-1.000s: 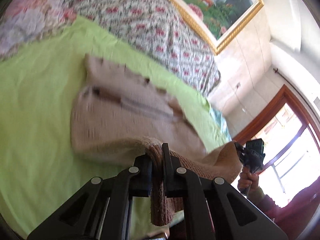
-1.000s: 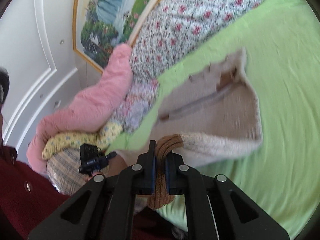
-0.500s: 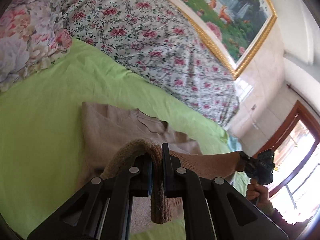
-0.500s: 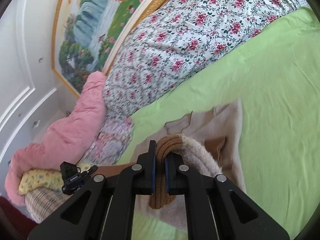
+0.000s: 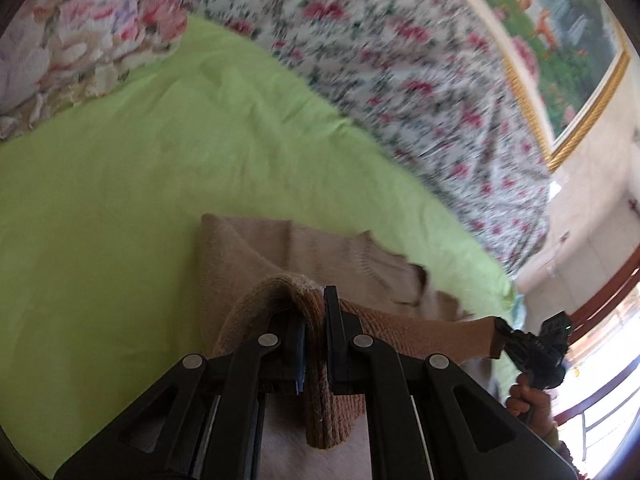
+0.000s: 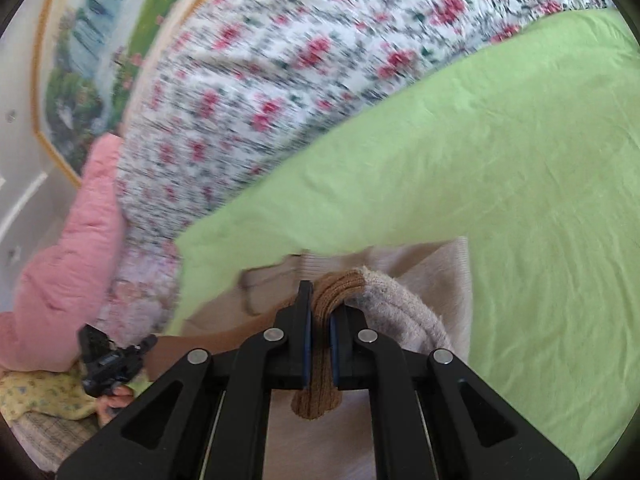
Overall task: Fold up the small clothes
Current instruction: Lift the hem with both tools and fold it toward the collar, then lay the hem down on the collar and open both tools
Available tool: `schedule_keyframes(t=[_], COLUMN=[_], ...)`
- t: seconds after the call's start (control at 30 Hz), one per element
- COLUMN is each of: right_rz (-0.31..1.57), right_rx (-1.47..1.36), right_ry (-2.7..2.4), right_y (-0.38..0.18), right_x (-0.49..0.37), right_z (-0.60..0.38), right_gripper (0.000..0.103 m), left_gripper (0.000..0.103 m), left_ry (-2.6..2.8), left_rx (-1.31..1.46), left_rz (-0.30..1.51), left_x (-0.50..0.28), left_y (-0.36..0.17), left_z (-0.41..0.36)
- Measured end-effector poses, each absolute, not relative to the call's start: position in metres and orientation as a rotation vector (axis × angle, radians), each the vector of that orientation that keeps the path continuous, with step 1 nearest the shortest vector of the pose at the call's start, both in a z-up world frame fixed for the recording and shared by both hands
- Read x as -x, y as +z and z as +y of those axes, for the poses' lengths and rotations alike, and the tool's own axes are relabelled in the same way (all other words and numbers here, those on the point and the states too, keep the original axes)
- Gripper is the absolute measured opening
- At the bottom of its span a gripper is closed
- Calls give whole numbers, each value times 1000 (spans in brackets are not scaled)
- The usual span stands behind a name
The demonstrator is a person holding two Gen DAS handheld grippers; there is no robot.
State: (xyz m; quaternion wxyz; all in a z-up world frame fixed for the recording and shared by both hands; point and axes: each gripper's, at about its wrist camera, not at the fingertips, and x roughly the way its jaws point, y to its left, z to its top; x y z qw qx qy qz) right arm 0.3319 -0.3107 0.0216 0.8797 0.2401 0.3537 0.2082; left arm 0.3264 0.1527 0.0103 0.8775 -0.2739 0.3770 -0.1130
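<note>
Only rightward, pink bedding (image 6: 68, 264) beyond sweater (image 6: 436, 276).

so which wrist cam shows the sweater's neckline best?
Left wrist: the beige sweater lies spread ahead with its notched neckline visible. Right wrist shows the collar area smeared by blur, partly behind the pinched fold.

Bright daylight from the overexposed window (image 5: 600, 420); motion-blurred floral quilt (image 6: 280, 92); fisheye bending and dark vignette at edges.

Home bedroom, green bedsheet (image 5: 120, 184), floral quilt (image 6: 280, 80), framed painting (image 5: 560, 40)
</note>
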Motion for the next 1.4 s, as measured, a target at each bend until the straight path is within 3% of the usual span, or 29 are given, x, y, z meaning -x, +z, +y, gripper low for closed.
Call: schedule_keyframes(t=[0.23,0.27,0.3,0.4,0.57,0.83,0.97,1.17,1.4], right_rz=[814,820,826,769,710,949,1020,979,825], right_rx=[-469,-471,-477,-479,-377,-43,7,0,-278], right_ry=[352,345,342,352,488,773,724,513,239], right_y=[-5,-4,-3,14,40,13,0,0,11], right_x=[-346,-346,-344,-324,-279,-281,-315,-361,-376], right_z=[-308,-309,-310,-316,-296,-192,-181,-200,-270], right_gripper=[12,20,35,46,46,46,46,46,46], left_gripper=[8,11,14,16,21,24,25,25,26], left_ry=[-215,-219,-222,-257,-415,-535,-491,-280,-133], left_rx=[565,570,572,555,471,257,248,263,451], left_rz=[851,853,853,846,873,1022,1030,999,918], left_x=[-337,-334,-329,-302,-256,-280,-317,-369,-390], left_y=[-14,-13,-10,6,19,0,0,3,9], left_z=[150,151,151,146,99,9,14,47,103])
